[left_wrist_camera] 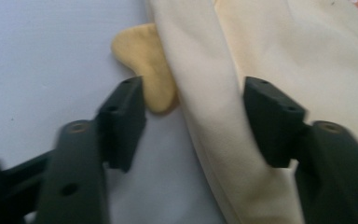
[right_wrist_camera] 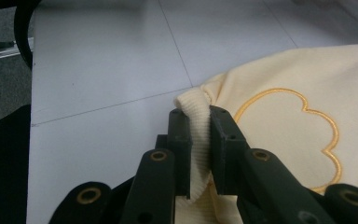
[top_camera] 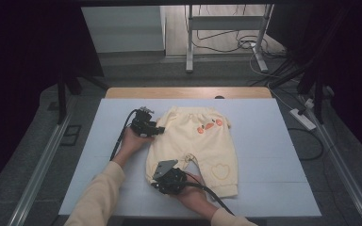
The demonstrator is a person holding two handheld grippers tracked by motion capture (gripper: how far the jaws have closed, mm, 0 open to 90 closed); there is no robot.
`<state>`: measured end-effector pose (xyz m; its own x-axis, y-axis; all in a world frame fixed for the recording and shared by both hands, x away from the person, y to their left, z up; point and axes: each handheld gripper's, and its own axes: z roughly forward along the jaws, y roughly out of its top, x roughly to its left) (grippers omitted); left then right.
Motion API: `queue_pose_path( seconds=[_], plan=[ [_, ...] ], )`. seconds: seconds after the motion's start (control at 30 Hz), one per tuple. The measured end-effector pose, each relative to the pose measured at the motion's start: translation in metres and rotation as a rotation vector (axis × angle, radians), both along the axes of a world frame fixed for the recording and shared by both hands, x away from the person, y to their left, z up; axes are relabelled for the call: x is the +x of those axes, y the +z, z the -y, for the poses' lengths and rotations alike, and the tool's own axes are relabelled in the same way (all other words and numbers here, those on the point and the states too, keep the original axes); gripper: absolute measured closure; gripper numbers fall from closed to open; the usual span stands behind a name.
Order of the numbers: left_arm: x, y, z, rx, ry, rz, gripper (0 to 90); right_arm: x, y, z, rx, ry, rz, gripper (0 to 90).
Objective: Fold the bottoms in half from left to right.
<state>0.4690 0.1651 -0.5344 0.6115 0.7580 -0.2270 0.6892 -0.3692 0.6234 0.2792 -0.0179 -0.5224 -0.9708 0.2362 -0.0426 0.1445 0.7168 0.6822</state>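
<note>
I am looking down on the desk [top_camera: 264,122], covered with a pale sheet, and a pair of small cream trousers [top_camera: 202,146] is lying flat on it, roughly in the middle and a little toward the right, with the waistband toward the far edge and the two legs pointing at the near edge. Orange fruit prints [top_camera: 209,125] are showing just under the waistband and a heart outline [top_camera: 220,170] is stitched on the leg nearer the right edge. My left gripper [top_camera: 147,125] is sitting at the left side of the trousers, up by the waistband, with the left hand [top_camera: 133,140] wrapped around it from the near side. In the left gripper view its jaws are standing wide apart, straddling the folded side edge of the trousers [left_wrist_camera: 223,93], and a darker yellow tab [left_wrist_camera: 147,65] is poking out from under the cloth just beside the left jaw. My right gripper [top_camera: 169,178] is resting at the bottom of the left leg, close to the near edge of the desk, with the right hand [top_camera: 194,193] behind it. In the right gripper view the jaws are pinched together on the ribbed cuff [right_wrist_camera: 196,135] of that leg, the knit band standing up between them, and a scalloped orange outline [right_wrist_camera: 303,126] is running across the cream cloth just beside the grip.
</note>
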Motion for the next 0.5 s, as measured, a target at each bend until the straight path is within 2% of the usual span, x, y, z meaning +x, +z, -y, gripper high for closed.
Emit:
queue_pose_path(
  seconds=[0.07,0.17,0.23,0.37,0.5],
  plan=[
    [-0.0004,-0.0003,0.0002,0.0,-0.01,0.001,55.6,0.0,0.0,0.0,0.0,0.0,0.0,79.4],
    [-0.0009,-0.0005,0.0007,-0.009,-0.037,-0.007,71.6,-0.0001,0.0,0.0,0.0,0.0,0.0,79.4],
    [-0.0015,0.0005,0.0013,-0.013,-0.046,-0.004,78.2,-0.0002,0.0,0.0001,0.0,0.0,0.001,79.3],
    [-0.0027,0.0032,0.0016,-0.014,-0.052,0.007,81.7,-0.0005,0.0002,0.0005,-0.003,0.0,0.002,79.3],
    [-0.0031,0.0052,0.0001,-0.036,-0.054,-0.001,82.7,-0.0009,0.0002,0.0006,-0.001,0.0,0.001,79.3]
  ],
)
